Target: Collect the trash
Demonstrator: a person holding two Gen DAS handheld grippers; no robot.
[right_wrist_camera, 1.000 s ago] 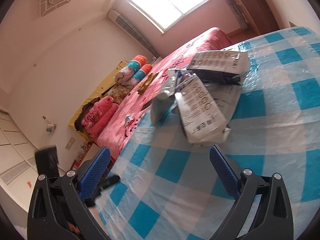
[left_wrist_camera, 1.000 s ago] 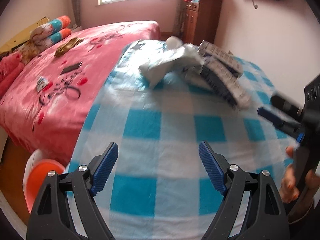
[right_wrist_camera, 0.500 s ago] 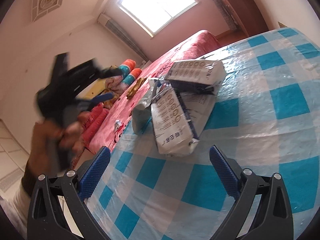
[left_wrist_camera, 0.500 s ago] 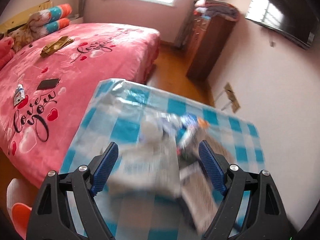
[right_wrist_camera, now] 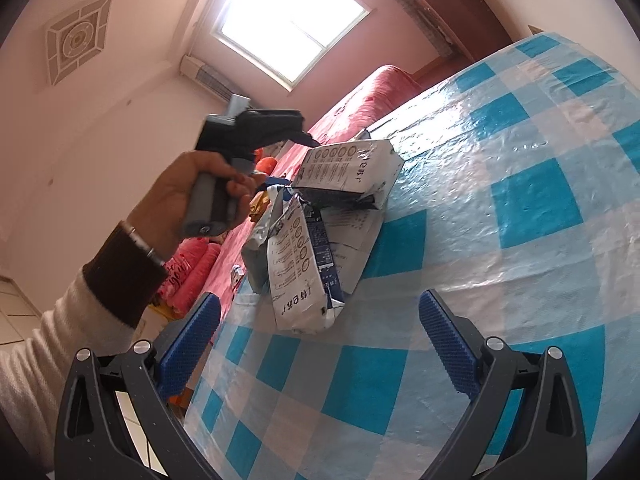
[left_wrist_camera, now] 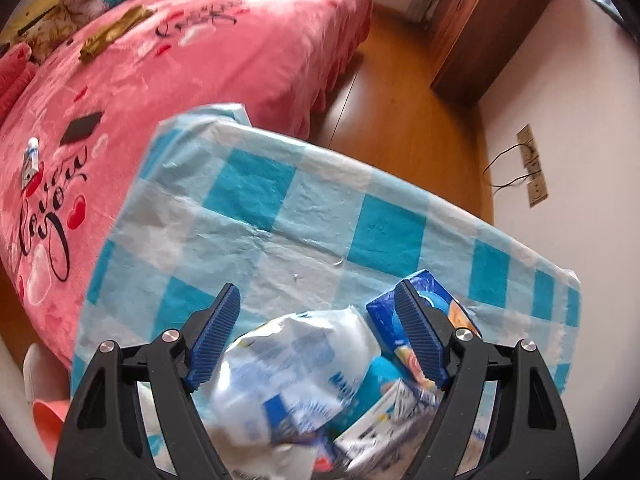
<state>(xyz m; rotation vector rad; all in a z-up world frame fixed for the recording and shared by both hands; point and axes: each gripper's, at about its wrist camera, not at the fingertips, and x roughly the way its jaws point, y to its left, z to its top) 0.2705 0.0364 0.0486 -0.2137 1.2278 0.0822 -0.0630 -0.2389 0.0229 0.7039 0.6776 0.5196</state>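
Note:
A pile of trash lies on the blue-checked table [left_wrist_camera: 304, 208]. My left gripper [left_wrist_camera: 316, 292] points steeply down over it, and its jaws are closing. A crumpled white plastic bag [left_wrist_camera: 296, 368] sits between them, and the pads are not pressing on it. A blue carton [left_wrist_camera: 430, 284] lies just behind the right finger. In the right wrist view, my right gripper [right_wrist_camera: 320, 300] stands open and empty, close before a white printed package [right_wrist_camera: 300, 264]. A second package [right_wrist_camera: 348, 168] lies behind it. A hand [right_wrist_camera: 188, 200] holds the left gripper [right_wrist_camera: 308, 138] above that pile.
A pink bed [left_wrist_camera: 160, 60] runs along the table's left side, with a dark phone [left_wrist_camera: 82, 128] on it. A wooden cabinet [left_wrist_camera: 488, 20] stands by the far wall. Beyond the table's far edge is wooden floor [left_wrist_camera: 400, 120]. Wall sockets with a cable [left_wrist_camera: 532, 168] are on the right.
My left gripper swept across the table to above the trash pile and tipped downward; the white bag now lies between its jaws. My right gripper edged closer to the packages.

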